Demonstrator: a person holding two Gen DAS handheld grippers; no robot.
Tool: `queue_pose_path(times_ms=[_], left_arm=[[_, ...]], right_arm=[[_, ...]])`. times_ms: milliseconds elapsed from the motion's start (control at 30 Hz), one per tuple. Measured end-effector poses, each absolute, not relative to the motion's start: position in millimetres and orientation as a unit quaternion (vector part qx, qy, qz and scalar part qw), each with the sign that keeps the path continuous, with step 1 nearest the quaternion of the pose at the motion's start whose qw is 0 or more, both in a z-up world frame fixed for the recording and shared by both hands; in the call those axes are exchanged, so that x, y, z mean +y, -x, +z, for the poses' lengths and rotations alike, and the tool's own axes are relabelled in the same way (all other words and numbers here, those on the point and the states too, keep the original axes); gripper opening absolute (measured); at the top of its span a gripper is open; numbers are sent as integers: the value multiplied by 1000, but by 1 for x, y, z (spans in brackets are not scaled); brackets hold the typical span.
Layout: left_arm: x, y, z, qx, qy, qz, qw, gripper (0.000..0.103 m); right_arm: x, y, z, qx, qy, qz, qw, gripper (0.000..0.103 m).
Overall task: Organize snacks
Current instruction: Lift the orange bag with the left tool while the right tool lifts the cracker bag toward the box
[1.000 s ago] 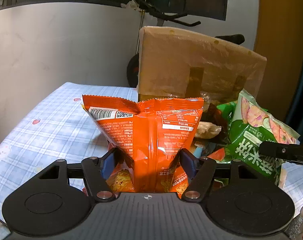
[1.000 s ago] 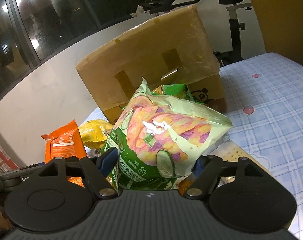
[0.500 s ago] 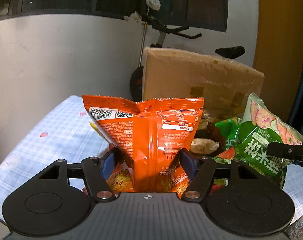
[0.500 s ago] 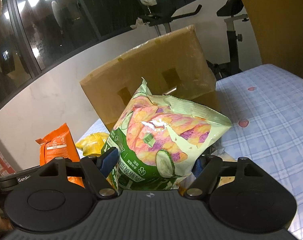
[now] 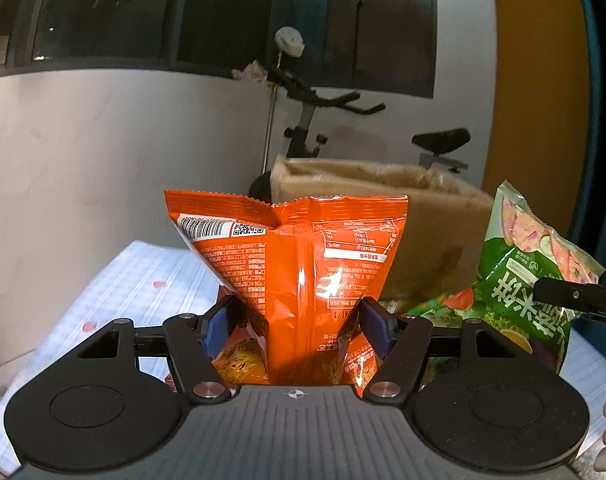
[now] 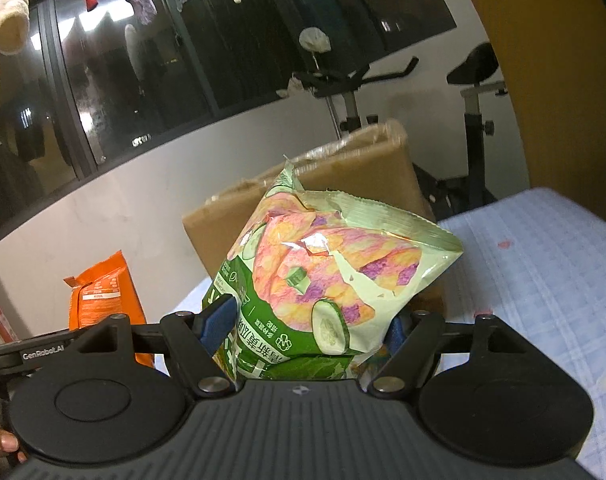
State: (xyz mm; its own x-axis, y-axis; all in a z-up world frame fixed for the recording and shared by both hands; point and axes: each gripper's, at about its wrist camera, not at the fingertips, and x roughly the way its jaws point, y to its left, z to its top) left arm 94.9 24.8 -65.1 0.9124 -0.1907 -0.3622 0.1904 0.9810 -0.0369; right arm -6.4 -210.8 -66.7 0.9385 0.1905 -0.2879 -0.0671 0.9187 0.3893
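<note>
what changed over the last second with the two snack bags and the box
Both bags were lifted: the cardboard box and snack pile have dropped lower in both views. The left gripper stays shut on the orange bag, the right gripper on the green bag.

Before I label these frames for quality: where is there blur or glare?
Left wrist view: cardboard box smeared by motion, glare streak down the orange bag. Right wrist view: green bag sharp with shiny highlights, box edge soft, lamps reflected in the dark window.

The orange bag (image 5: 299, 276) hides the blurred cardboard box's (image 5: 431, 216) lower left.
</note>
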Motion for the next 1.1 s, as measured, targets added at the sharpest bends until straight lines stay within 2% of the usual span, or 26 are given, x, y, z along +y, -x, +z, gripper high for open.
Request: queue_pose_path(times_ms=[567, 833, 1100], left_arm=[[8, -138, -3, 143, -2, -122, 982, 70], [-8, -166, 3, 130, -9, -125, 984, 70], [-7, -151, 16, 120, -13, -135, 983, 70]], right_arm=[[-222, -36, 18, 87, -123, 79, 985, 75], [-233, -70, 33, 59, -110, 66, 990, 75], [-233, -95, 39, 61, -93, 60, 992, 75]])
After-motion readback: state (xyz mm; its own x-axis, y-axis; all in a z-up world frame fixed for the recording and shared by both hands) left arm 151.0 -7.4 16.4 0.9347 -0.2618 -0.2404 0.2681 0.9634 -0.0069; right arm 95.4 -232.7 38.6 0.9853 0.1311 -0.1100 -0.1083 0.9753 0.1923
